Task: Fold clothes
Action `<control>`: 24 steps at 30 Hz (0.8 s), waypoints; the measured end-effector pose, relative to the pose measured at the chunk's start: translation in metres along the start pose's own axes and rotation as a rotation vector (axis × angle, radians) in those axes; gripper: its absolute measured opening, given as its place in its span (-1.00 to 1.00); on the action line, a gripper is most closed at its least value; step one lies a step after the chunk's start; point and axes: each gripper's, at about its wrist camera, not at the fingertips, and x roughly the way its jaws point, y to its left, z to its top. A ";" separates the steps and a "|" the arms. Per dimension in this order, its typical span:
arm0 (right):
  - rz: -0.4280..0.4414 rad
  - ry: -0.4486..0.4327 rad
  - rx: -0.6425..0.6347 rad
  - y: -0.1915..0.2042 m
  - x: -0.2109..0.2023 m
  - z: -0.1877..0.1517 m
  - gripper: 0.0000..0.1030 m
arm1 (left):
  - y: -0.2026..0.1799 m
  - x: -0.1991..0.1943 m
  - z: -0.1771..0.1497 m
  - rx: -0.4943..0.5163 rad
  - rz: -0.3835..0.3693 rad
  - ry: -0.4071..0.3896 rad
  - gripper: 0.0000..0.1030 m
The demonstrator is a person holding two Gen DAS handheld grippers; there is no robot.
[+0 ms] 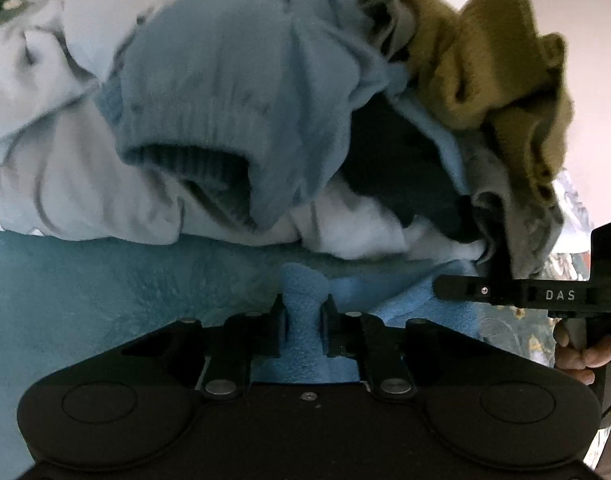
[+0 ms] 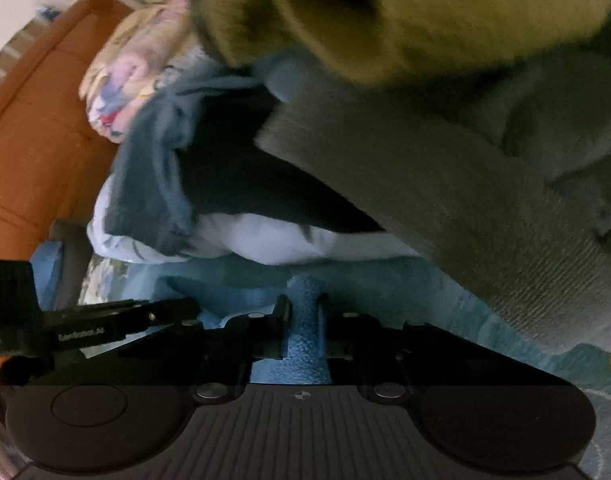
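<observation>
While both grippers, left (image 1: 304,320) and right (image 2: 305,328), pinch the blue fleece (image 1: 105,300) along its near edge, jaws pressed onto bunched cloth, they should lift evenly, clear of the far pile (image 1: 233,100).

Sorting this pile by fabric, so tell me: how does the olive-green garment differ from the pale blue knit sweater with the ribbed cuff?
The olive-green garment looks fuzzy and plush; the pale blue knit sweater is a smoother knit with a ribbed cuff. The olive one is bunched at the pile's upper right; the blue one drapes across the middle, cuff opening facing the left wrist camera. Both are crumpled, unfolded, and held by neither gripper.
</observation>
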 end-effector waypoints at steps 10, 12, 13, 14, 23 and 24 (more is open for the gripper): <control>0.036 -0.110 -0.065 0.032 -0.073 -0.035 -0.81 | -0.022 -0.082 -0.027 -0.004 -0.024 -0.085 -0.76; 0.047 -0.121 -0.068 0.040 -0.091 -0.048 -0.81 | -0.030 -0.099 -0.037 0.022 -0.033 -0.092 -0.76; 0.050 -0.129 -0.071 0.045 -0.100 -0.056 -0.81 | -0.034 -0.107 -0.045 0.031 -0.041 -0.097 -0.76; 0.051 -0.138 -0.074 0.050 -0.109 -0.065 -0.81 | -0.037 -0.115 -0.052 0.039 -0.049 -0.102 -0.76; 0.055 -0.178 0.003 0.079 -0.166 -0.177 -0.81 | -0.051 -0.192 -0.153 -0.002 -0.133 -0.128 -0.76; 0.055 -0.181 0.013 0.082 -0.172 -0.190 -0.82 | -0.051 -0.199 -0.166 -0.008 -0.141 -0.122 -0.76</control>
